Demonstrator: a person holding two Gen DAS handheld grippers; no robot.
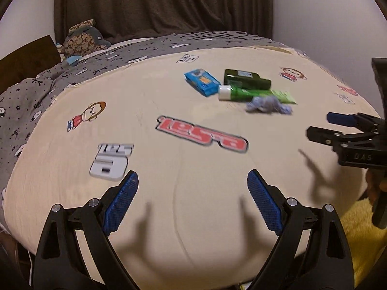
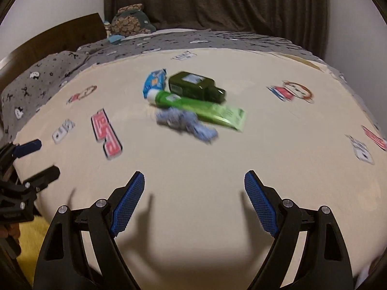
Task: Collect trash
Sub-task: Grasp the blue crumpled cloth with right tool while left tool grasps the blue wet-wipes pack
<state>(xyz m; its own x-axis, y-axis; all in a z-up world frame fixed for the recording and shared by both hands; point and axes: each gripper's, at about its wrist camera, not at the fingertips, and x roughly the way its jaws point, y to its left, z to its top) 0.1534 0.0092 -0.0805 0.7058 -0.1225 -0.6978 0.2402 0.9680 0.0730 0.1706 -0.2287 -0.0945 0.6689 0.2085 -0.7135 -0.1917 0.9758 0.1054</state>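
A small pile of trash lies on the cream bed sheet [image 1: 169, 193]: a blue carton [image 1: 202, 82], a dark green bottle [image 1: 245, 79] on its side, a green tube [image 1: 256, 94] with a white cap, and a crumpled pale blue wad [image 1: 268, 105]. They also show in the right wrist view: carton [image 2: 154, 82], bottle [image 2: 196, 88], tube [image 2: 200, 107], wad [image 2: 186, 124]. My left gripper [image 1: 192, 181] is open and empty, well short of the pile. My right gripper [image 2: 194, 181] is open and empty, also short of it, and shows at the right edge of the left wrist view [image 1: 321, 126].
A grey patterned blanket [image 1: 72, 72] covers the far and left side of the bed. A plush toy [image 1: 83, 38] sits at the far left by a dark wooden headboard [image 1: 26, 55]. Dark curtains [image 1: 164, 4] hang behind. Something yellow and fluffy [image 1: 360, 227] lies off the bed's near right edge.
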